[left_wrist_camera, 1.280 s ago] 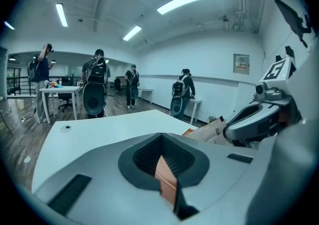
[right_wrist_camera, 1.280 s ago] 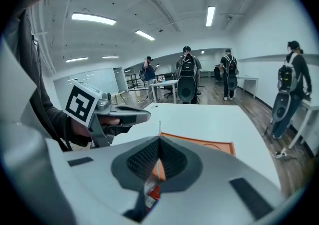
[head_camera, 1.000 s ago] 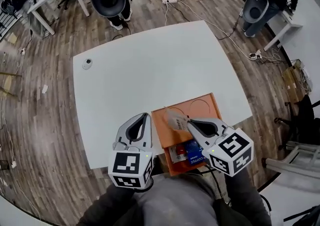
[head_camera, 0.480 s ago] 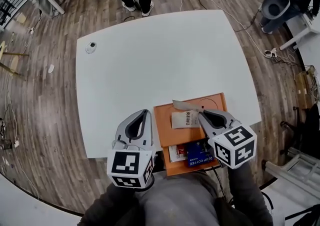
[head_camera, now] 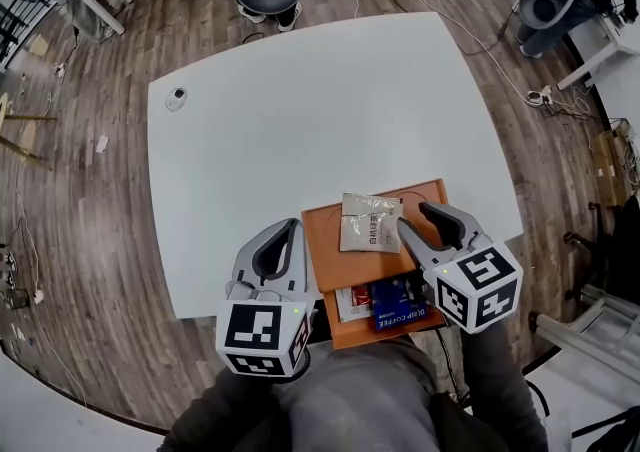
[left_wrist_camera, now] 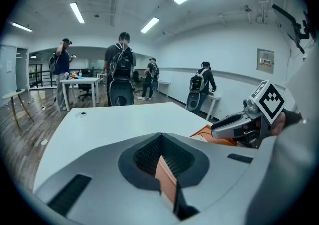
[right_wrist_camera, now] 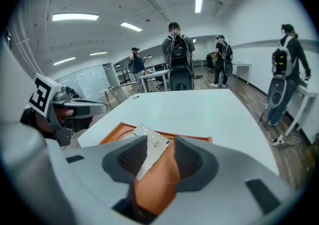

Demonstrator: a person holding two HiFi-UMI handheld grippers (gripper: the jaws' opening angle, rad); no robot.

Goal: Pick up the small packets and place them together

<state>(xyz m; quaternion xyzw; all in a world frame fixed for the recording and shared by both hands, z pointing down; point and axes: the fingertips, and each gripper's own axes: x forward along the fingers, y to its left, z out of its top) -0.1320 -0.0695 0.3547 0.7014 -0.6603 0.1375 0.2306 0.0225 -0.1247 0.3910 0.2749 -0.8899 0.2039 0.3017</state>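
The pale packet (head_camera: 370, 221) lies flat at the tray's (head_camera: 320, 255) far edge, its top overlapping the far rim towards the right corner. Two more packets, a blue one (head_camera: 395, 305) and a white one (head_camera: 347, 306), lie side by side at the tray's near edge, so the pale one is in the same tray but well apart from them. It probably counts as gathered, though not yet stacked with the pair.

The right gripper (head_camera: 414, 217) sits just beside the pale packet's right edge. Its jaws have just been opening and now stand apart. In the right gripper view the packet (right_wrist_camera: 149, 149) runs up between them with no pad pressing on it, so it is let go and rests on the tray by its own weight. The gripper points down at a slant, which suits laying a thin sachet flat rather than dropping it.

The left gripper (head_camera: 288, 230) is clenched on nothing, tips together, and hangs over the tabletop (head_camera: 300, 110) just left of the tray, near the near edge. It seems to be parked there out of the way.

The tray itself sits at the tabletop's near edge, towards the right corner, within easy reach of both hands.
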